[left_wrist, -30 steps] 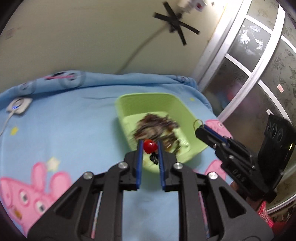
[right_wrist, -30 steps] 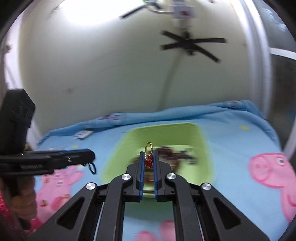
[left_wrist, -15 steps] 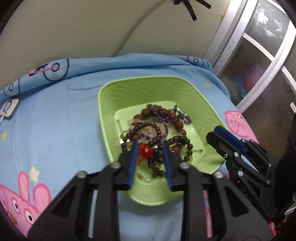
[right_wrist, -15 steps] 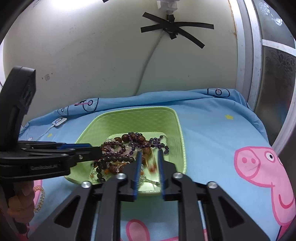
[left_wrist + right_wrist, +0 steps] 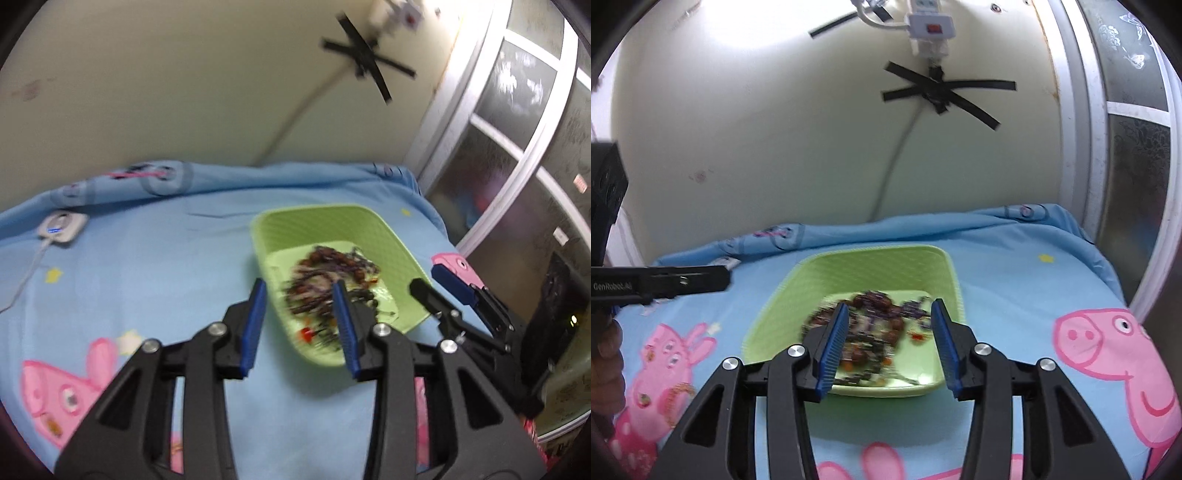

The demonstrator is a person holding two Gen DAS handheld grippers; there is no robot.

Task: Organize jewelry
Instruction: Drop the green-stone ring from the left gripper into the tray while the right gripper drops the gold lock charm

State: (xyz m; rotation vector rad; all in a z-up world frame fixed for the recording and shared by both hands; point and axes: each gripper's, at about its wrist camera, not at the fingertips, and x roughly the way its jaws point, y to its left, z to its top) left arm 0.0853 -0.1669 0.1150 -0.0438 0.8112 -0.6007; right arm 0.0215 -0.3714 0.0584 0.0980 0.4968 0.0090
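Both grippers have drawn back from the green tray [image 5: 879, 266] on the bed since half a second ago, jaws now spread wide and empty: left gripper [image 5: 299, 321], right gripper [image 5: 890, 343]. The jewelry [image 5: 871, 328], a tangled heap of beads and fine chain, lies in the tray. It looks light, limp and snag-prone; a single strand's loop seems the best hold. Motion blur hides individual pieces.

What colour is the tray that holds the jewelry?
Light green tray; the right wrist view shows it best.
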